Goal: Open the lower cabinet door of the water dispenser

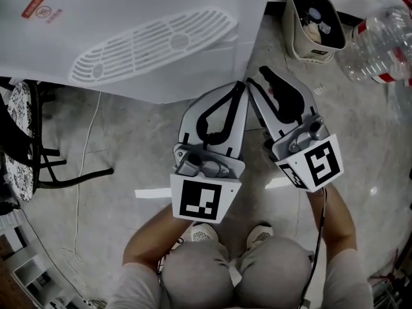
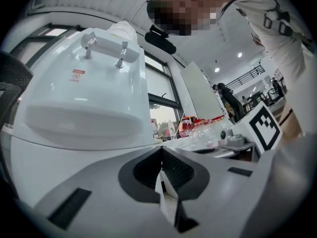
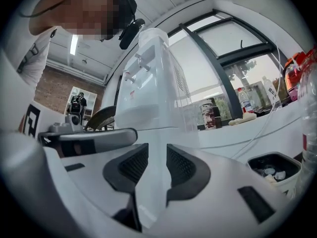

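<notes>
As the person leans over bent knees (image 1: pixel 238 275), both grippers are held out in front, side by side, tips close together. The left gripper (image 1: pixel 243 87) has its jaws pressed together with nothing in them. The right gripper (image 1: pixel 256 76) has its jaws apart, and the dispenser's white corner shows through the gap with neither pad pressing on it.

On the floor under the grippers lies a strip of tape (image 1: pixel 152 193), and a thin cable (image 1: pixel 80 172) trails off to the left beside a dark chair (image 1: pixel 26 140).

Straight ahead, just past the tips, stands the dispenser (image 1: pixel 129 11), its drip grille (image 1: pixel 154 44) facing up. From above, the overhanging front hides the lower door, and I can't pick out its seam.

Right of the dispenser sits a small bin (image 1: pixel 293 24) with rubbish in it, and farther right a clear bottle (image 1: pixel 383 40) lies on its side.
</notes>
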Demonstrator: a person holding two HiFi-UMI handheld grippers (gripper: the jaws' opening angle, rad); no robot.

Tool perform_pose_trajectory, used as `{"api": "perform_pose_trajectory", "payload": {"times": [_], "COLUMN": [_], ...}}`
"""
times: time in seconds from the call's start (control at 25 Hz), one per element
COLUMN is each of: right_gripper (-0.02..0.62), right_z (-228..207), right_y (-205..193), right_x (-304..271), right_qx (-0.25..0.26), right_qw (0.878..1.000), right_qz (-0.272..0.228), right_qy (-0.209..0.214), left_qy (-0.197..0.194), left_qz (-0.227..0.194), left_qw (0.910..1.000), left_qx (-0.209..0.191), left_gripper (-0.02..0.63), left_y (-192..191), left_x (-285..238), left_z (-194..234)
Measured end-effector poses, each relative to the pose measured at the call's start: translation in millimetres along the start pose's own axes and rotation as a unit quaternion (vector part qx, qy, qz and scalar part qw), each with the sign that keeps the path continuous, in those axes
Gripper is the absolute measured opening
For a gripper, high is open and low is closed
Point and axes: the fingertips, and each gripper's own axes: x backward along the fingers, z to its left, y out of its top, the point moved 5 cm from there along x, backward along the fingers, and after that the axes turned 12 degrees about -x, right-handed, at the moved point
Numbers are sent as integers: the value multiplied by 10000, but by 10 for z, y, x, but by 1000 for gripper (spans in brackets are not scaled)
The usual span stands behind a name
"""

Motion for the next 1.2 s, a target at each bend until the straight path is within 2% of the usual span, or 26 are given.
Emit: {"api": "perform_pose_trajectory", "payload": {"times": [0.2,0.32,0.48,0.68,0.76,0.88,1.2], "right_gripper": [142,177,178,176,176,176,178], "right_z": [-10,-38,-48,-172,-252,-436,-338], "right_y": [-110,-116,-21,-70,-172,-287,-359], "right_x": [-64,-67,-54,-110,-171,-264,-379], "right_qx": [9,-115,17,2,36,-196,109], "right_qw": [9999,9998,9996,9995,9993,9987,9986], "right_qz": [59,132,276,217,245,333,520], "right_qy": [137,104,-11,-231,-274,-329,-83], "left_qy": [4,19,-13,-170,-107,-59,-380], "left_qz": [4,154,398,259,226,157,-37], "left_qw": [10000,9998,9992,9991,9994,9998,9992], "left_qx": [-34,-112,-101,-291,-230,-83,-105], "left_gripper": [2,2,2,2,2,2,2], "left_y": [-1,-56,-34,-26,-99,-147,-100], "left_x": [5,-14,-17,-172,-203,-178,-157], "left_z": [-2,36,88,78,102,113,-32]}}
